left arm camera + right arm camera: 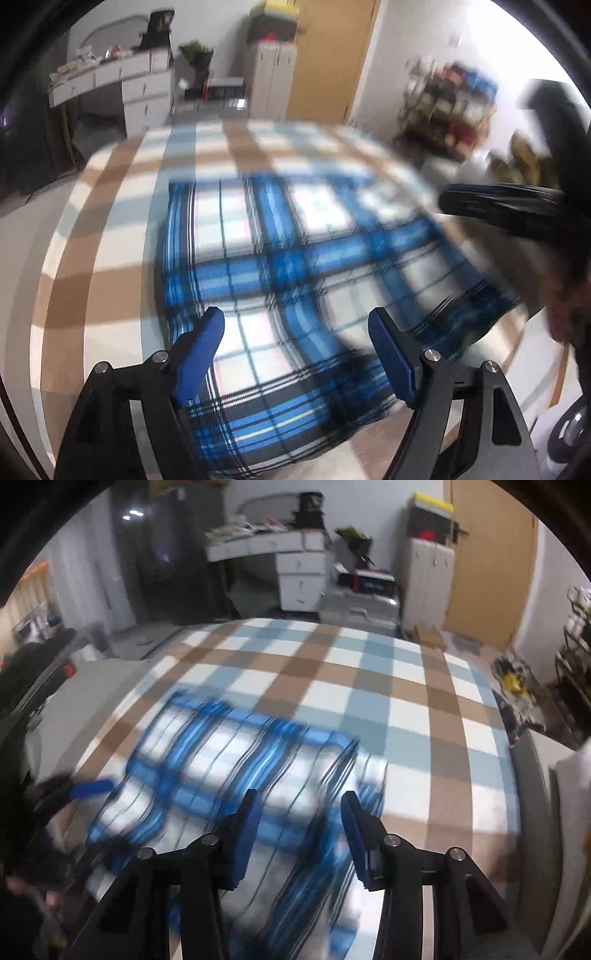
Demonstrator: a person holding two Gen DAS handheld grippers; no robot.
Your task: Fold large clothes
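Lower frame, left view: left gripper [295, 328] jaws spread wide, nothing pinched. Right view: right gripper [301, 812] jaws parted, gripping nothing. Beyond, mid-frame: blue plaid garment [280, 266], folded, flat on checked bedcover [406, 701]. Farther, upper left: white desk [122, 81].

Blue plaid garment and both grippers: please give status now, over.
Left gripper open, nothing between pads. Right gripper open, above cloth, not gripping. Blue plaid garment lies folded on checked bedcover. Nothing in the way.
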